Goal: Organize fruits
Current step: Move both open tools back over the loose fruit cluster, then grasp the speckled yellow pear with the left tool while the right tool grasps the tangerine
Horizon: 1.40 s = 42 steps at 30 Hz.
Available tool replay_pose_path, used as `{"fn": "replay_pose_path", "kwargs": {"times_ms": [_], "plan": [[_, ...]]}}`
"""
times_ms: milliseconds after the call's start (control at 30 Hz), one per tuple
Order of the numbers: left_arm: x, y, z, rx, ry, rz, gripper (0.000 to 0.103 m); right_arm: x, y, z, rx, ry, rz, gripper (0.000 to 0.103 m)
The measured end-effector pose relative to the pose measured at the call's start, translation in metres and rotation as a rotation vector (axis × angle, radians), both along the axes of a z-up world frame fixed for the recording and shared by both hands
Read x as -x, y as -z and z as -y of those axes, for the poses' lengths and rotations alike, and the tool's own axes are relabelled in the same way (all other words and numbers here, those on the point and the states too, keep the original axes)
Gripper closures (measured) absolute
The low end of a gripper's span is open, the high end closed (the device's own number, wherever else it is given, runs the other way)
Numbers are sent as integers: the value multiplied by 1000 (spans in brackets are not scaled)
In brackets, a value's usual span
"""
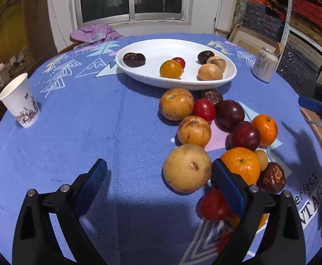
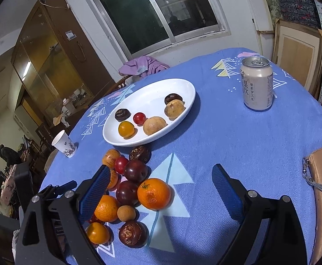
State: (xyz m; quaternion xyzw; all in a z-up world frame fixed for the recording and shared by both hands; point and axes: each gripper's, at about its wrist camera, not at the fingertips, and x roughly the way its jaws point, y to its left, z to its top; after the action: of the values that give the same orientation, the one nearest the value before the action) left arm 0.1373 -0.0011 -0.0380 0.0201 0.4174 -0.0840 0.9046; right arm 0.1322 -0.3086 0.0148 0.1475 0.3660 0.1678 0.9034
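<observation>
1. While both grippers are hanging over the blue tablecloth (image 1: pixel 94 114), the left gripper (image 1: pixel 158 176) is staying wide apart with nothing in it.
2. The right gripper (image 2: pixel 161 183) is also gaping wide and holding nothing.
3. Six small fruits are sitting in the white dish (image 2: pixel 178 88).
4. More fruits, like the big orange (image 2: pixel 153 193), are lying in a bunch in front of the dish.

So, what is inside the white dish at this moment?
The white dish holds six fruits: two dark brown ones, a small red one, an orange-yellow one and two tan ones. Nothing looks hidden, though the near rim covers a little of the floor.
</observation>
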Motion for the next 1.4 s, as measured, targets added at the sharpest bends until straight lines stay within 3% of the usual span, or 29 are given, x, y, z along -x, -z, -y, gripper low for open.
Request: {"fn": "replay_pose_path", "kwargs": {"times_ms": [233,467,567,700,867,967,1033,1167,1400], "plan": [[-16,-2,-40,162,-75,-52,8,-1,2,-1,5,-1,-9,9],[-19,-11,-83,159,-238,-24,8,-2,4,-4,12,-9,-16,9],[-17,-12,-89,185,-234,-33,8,-2,4,-4,15,-11,-17,9],[-12,-15,-73,128,-184,-8,8,-2,6,-4,15,-10,-22,9],[-8,-8,-54,1,-158,23,8,-3,7,-4,20,-10,-18,9],[-11,-1,-49,-62,-144,31,19,-3,7,-4,23,-11,-21,9],[-14,4,-49,-51,-132,14,29,-2,7,-5,27,-14,-20,9],[-21,12,-51,-13,-114,-18,36,-2,8,-10,42,-25,-20,9],[-21,9,-52,-2,-123,-1,43,-2,15,-24,89,-75,-26,9]]}}
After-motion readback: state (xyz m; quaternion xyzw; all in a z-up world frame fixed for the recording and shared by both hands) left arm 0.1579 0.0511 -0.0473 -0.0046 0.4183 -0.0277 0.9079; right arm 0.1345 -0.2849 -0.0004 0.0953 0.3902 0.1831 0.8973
